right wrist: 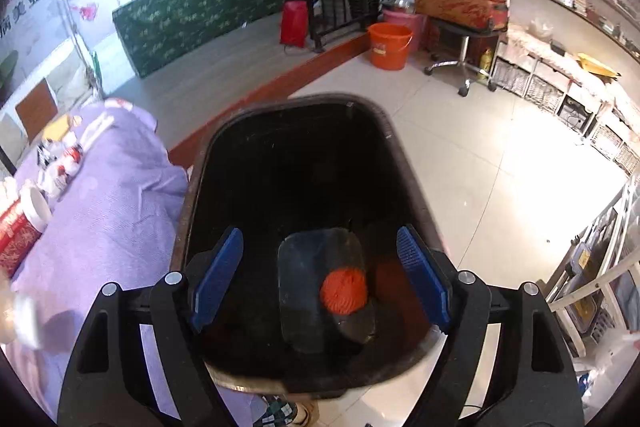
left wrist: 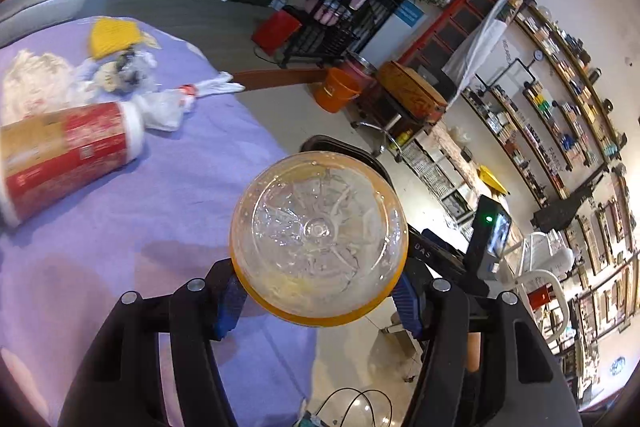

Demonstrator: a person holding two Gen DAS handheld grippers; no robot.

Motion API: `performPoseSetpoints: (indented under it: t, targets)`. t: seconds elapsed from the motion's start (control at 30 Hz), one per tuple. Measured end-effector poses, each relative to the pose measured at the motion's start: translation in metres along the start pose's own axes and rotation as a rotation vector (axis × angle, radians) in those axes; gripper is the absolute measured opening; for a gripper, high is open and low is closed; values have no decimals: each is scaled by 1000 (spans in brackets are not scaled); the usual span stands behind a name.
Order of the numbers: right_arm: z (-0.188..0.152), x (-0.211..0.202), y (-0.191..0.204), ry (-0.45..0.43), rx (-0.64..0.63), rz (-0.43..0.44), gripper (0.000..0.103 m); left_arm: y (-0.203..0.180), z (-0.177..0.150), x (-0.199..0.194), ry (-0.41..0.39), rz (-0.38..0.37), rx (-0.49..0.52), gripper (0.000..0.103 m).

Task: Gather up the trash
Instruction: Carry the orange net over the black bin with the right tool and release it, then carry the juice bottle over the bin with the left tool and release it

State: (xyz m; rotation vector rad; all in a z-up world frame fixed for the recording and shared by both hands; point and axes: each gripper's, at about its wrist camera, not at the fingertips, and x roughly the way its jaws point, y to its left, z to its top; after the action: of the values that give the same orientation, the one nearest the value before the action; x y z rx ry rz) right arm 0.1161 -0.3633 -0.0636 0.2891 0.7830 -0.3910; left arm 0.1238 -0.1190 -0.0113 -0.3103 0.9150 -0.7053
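Left wrist view: the left gripper [left wrist: 319, 297] is pinched on a clear plastic bottle [left wrist: 319, 239] with an orange band, seen base-on; both blue pads [left wrist: 228, 307] are pressed against its sides. The bottle is held over the edge of a purple-covered table [left wrist: 140, 211]. Part of a dark rim is visible just behind the bottle. On the table, well apart from the bottle, are listed: a red and white paper cup [left wrist: 68, 155] lying on its side, a knotted clear plastic bag [left wrist: 168, 107] just beside the cup's rim, a heap of crumpled wrappers [left wrist: 120, 67], a yellow item [left wrist: 112, 37] and crumpled white paper [left wrist: 32, 83].

Right wrist view: the right gripper [right wrist: 320, 275] is spread wide and holds nothing; it is positioned above the open mouth of a black trash bin [right wrist: 200, 179]. At the bottom of the bin a dark flattened container with an orange cap [right wrist: 343, 291] is seen. The bin stands on the tiled floor [right wrist: 500, 187], touching the table's hanging cloth. An orange bucket [right wrist: 389, 45] is noted farther back, well apart from the bin.
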Motion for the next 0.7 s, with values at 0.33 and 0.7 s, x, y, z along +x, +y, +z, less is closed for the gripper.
performPoseSetpoints:
  t: [0.33,0.7]
  targets:
    - [-5,-61,-48,-94,58,-46,83,-77,19,105,160,-58,167,60]
    - [-20,-92,-87,-125,136,-63,83,-112,-5,221,401,89,335,60]
